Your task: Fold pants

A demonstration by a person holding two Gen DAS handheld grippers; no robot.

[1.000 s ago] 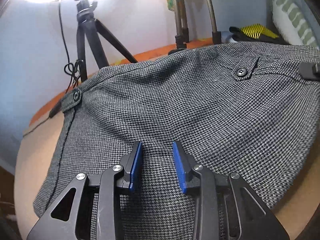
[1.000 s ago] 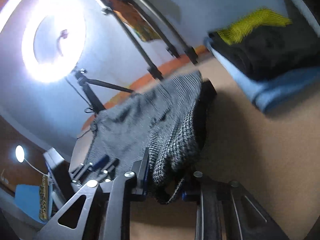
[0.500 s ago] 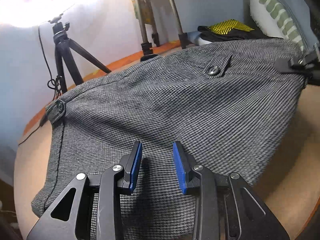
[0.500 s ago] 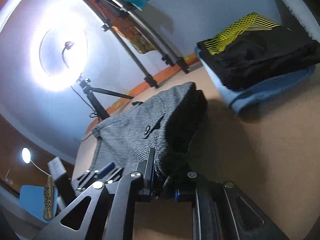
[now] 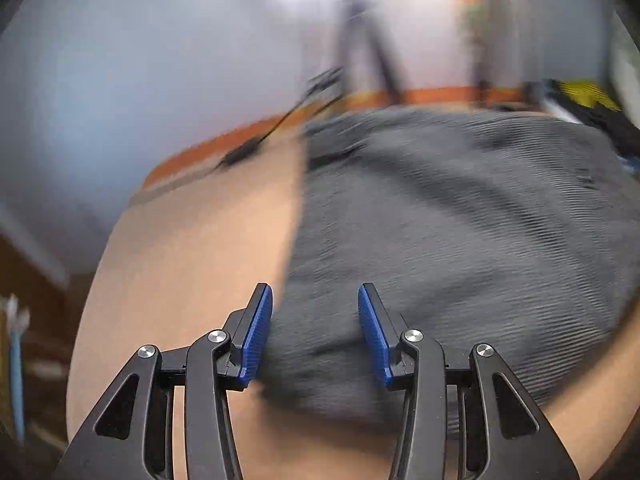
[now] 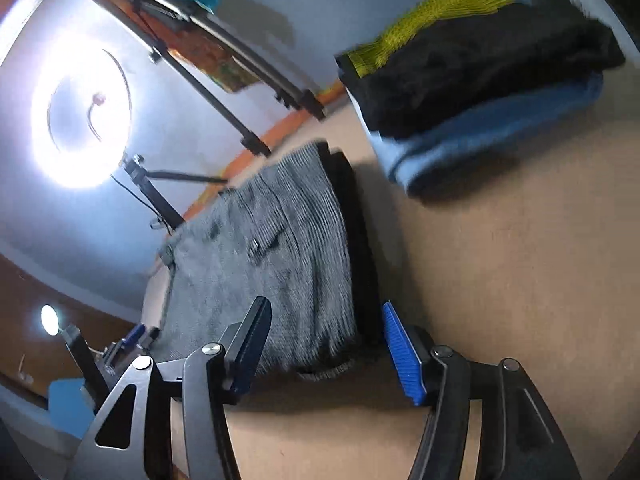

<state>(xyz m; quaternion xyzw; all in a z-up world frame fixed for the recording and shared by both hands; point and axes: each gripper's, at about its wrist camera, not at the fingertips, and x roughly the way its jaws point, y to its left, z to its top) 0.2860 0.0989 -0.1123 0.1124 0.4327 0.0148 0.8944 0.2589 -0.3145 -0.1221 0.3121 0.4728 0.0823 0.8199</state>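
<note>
The grey houndstooth pants (image 5: pixel 460 232) lie folded on the tan table (image 5: pixel 192 260). My left gripper (image 5: pixel 316 332) is open, its blue pads over the near left corner of the pants, holding nothing; this view is blurred by motion. In the right wrist view the pants (image 6: pixel 272 264) lie flat with a button pocket on top. My right gripper (image 6: pixel 326 350) is open, its jaws wide apart around the near right corner of the pants, not gripping it. The left gripper (image 6: pixel 136 338) shows small at the far left.
A stack of folded clothes, black and yellow on blue (image 6: pixel 480 80), lies on the table to the right of the pants. Tripod legs (image 6: pixel 240 136) and a ring light (image 6: pixel 80 116) stand beyond the table's orange far edge (image 5: pixel 248 136). A black cable (image 5: pixel 272 132) lies there.
My right gripper has opened and let go of the pants' edge, which now lies flat. My left gripper has swung left and opened wider.
</note>
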